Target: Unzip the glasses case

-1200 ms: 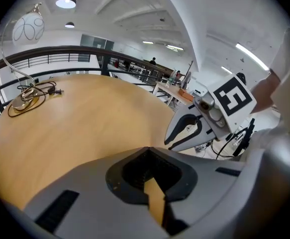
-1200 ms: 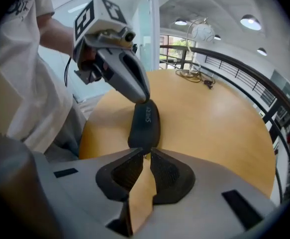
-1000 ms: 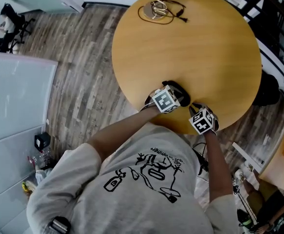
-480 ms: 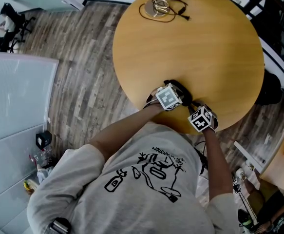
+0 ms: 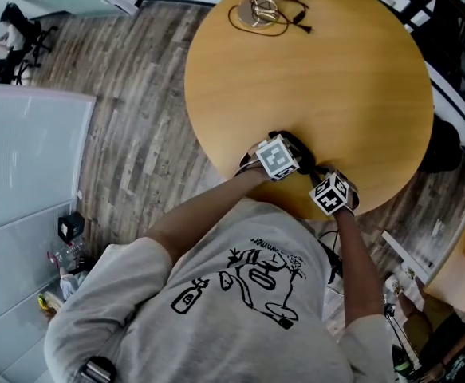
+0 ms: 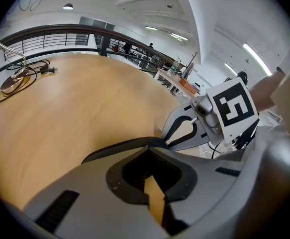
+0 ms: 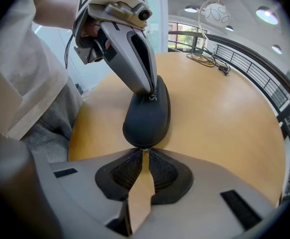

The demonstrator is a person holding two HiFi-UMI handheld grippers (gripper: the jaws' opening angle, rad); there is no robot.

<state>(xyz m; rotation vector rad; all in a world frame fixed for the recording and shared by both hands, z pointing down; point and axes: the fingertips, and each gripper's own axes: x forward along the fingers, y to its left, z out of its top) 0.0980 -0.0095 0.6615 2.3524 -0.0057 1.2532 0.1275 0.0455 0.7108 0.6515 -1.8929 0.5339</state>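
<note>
right gripper (image 7: pixel 144 151) edged rightward, jaws pinched at closed glasses case (image 7: pixel 147 116) end

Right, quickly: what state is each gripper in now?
Left gripper: closed on the glasses case.
Right gripper: closed on the zipper pull.

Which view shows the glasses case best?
Right gripper view: nearly the whole glasses case lies ahead. Left gripper view shows only its dark edge; in head view it is mostly covered.
</note>
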